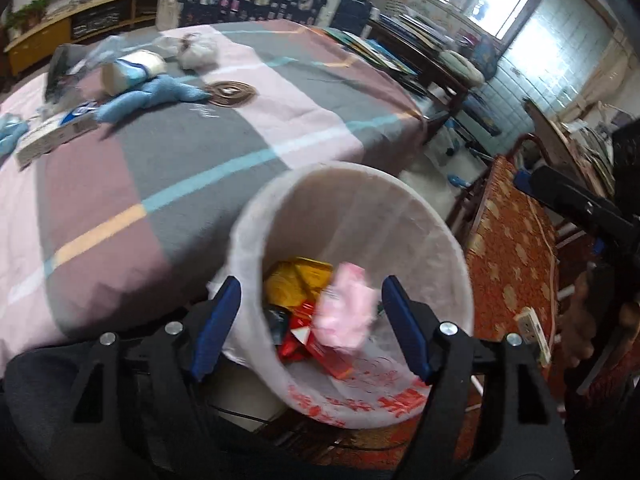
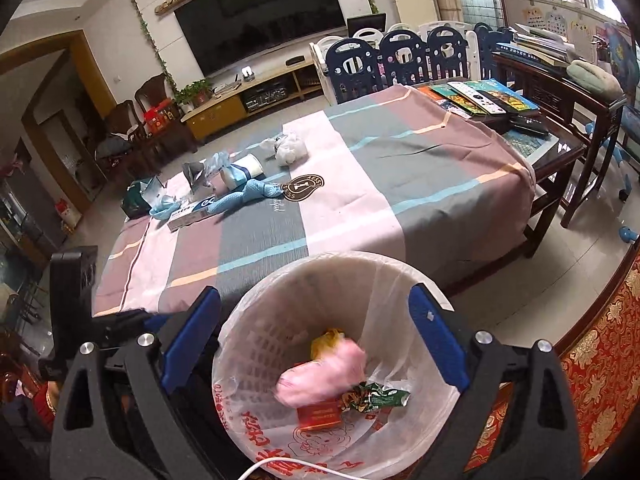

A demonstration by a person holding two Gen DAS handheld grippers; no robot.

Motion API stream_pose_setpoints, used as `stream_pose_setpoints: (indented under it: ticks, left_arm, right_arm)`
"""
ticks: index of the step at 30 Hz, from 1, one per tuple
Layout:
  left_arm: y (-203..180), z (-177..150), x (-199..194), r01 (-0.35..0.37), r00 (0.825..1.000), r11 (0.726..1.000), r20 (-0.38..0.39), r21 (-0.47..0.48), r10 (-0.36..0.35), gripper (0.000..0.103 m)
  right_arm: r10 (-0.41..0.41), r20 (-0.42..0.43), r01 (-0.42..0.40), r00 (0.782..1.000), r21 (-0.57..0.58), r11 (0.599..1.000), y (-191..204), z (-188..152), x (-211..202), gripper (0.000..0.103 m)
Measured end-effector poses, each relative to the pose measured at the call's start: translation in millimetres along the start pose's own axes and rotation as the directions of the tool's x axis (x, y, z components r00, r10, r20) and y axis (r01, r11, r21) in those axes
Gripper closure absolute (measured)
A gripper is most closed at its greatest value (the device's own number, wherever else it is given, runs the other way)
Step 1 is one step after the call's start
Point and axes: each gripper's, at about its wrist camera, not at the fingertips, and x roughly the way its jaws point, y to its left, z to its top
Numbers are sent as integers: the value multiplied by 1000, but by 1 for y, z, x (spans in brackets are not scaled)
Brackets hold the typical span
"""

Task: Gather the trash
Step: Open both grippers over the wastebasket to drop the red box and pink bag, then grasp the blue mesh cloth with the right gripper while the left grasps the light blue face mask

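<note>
A round white bin lined with a thin plastic bag [image 2: 304, 300] is sitting beside the surface, holding a crumpled pink wrapper [image 2: 324, 372], a red box [image 2: 320, 416] and a yellow packet [image 1: 296, 284].

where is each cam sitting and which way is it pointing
Left wrist: rides the left gripper, looking forward and down into the lined trash basket, table beyond; its own open blue fingers show, plus the other gripper at right.
Right wrist: rides the right gripper, aimed down over the same trash basket toward the television; its own open fingers show, plus the other gripper at left.
Shared: basket with pink wrapper, striped tablecloth, blue cloth.
</note>
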Motion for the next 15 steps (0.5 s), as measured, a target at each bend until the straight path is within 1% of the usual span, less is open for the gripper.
stream_pose_setpoints:
  ticks: [1, 2, 3, 5, 8, 9, 10, 13, 15]
  left_arm:
    - [14, 3, -6, -51, 998, 998, 21, -38, 52, 29]
    - [36, 7, -12, -115, 992, 989, 42, -91, 119, 29]
    - [55, 12, -16, -158, 985, 979, 54, -132, 166, 30]
    - [97, 18, -27, -236, 963, 944, 72, -230, 258, 30]
    - [156, 24, -43, -287, 936, 891, 94, -353, 339, 30]
    - [173, 26, -47, -300, 926, 875, 102, -380, 362, 30]
    - [190, 30, -51, -317, 914, 859, 111, -403, 389, 30]
    - [239, 44, -59, -357, 869, 803, 145, -477, 473, 29]
    - [265, 57, -61, -377, 849, 770, 141, -514, 509, 29]
  right_arm:
    - [-3, -4, 3, 1000, 2, 1000, 2, 3, 6, 10]
    - [-6, -8, 6, 1000, 5, 1000, 5, 6, 9, 10]
    - [-4, -11, 4, 1000, 7, 1000, 9, 10, 14, 10]
    - [6, -15, -6, 1000, 2, 1000, 19, 17, 24, 10]
    - [7, -27, -8, 1000, -36, 999, 41, 31, 46, 10]
    - [7, -31, -9, 1000, -48, 999, 47, 36, 52, 10]
    - [15, -35, -17, 999, -61, 998, 56, 43, 63, 10]
    - [63, -45, -66, 997, -72, 995, 80, 63, 97, 10]
    - [59, -44, -63, 997, -97, 993, 97, 75, 123, 10]
